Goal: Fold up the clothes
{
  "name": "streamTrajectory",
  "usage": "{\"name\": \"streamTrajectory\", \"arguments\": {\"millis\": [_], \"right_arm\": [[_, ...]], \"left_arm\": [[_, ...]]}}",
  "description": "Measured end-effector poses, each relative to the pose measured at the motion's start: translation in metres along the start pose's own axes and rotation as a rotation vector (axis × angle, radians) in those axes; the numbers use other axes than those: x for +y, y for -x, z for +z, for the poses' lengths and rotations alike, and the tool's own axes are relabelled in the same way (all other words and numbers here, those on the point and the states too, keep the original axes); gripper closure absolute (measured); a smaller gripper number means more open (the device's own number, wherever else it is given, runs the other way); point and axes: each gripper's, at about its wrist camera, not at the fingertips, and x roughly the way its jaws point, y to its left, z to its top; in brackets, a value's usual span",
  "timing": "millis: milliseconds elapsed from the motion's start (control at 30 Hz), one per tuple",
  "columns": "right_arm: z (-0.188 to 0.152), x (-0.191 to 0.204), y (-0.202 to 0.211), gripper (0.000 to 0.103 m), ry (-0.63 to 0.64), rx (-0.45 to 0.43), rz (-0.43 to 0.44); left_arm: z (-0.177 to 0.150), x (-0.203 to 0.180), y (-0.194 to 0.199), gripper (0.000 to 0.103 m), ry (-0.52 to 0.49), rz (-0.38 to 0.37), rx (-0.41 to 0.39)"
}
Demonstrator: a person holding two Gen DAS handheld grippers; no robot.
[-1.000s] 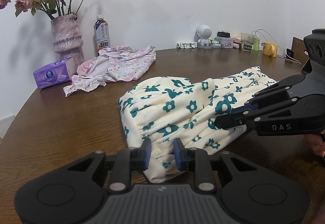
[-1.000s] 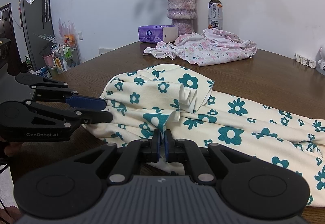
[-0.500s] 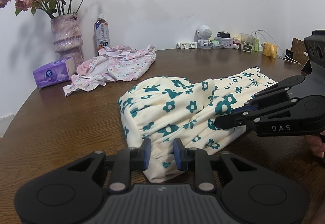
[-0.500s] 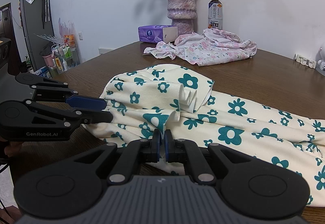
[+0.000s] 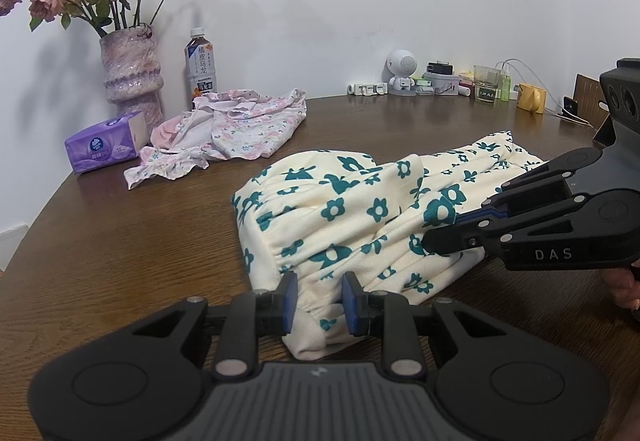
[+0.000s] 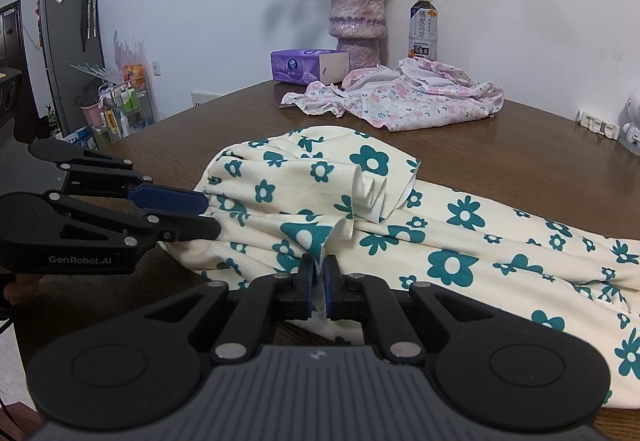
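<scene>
A cream garment with teal flowers (image 5: 360,209) (image 6: 460,233) lies partly folded on the brown wooden table (image 5: 120,241). My left gripper (image 5: 318,297) is shut on a thick bunched corner of it at the near edge. The same gripper shows from the side in the right wrist view as my left gripper (image 6: 208,215), its pads at the garment's left end. My right gripper (image 6: 319,279) is shut on a thin fold of the same cloth. From the left wrist view my right gripper (image 5: 442,231) comes in from the right, biting the garment's near side.
A pink floral garment (image 5: 224,129) (image 6: 408,99) lies crumpled at the back. Behind it stand a purple tissue pack (image 5: 106,147), a pink vase with roses (image 5: 130,77) and a drink bottle (image 5: 200,65). Small gadgets and a yellow mug (image 5: 530,99) line the far right edge.
</scene>
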Motion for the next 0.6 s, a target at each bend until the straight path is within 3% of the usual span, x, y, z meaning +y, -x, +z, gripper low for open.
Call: {"name": "streamTrajectory", "arguments": {"millis": [600], "right_arm": [[0.0001,0.0014,0.0005,0.098,0.009,0.003,-0.008]], "left_arm": [[0.0038,0.0044,0.0074,0.082,0.037,-0.013,-0.029]]}}
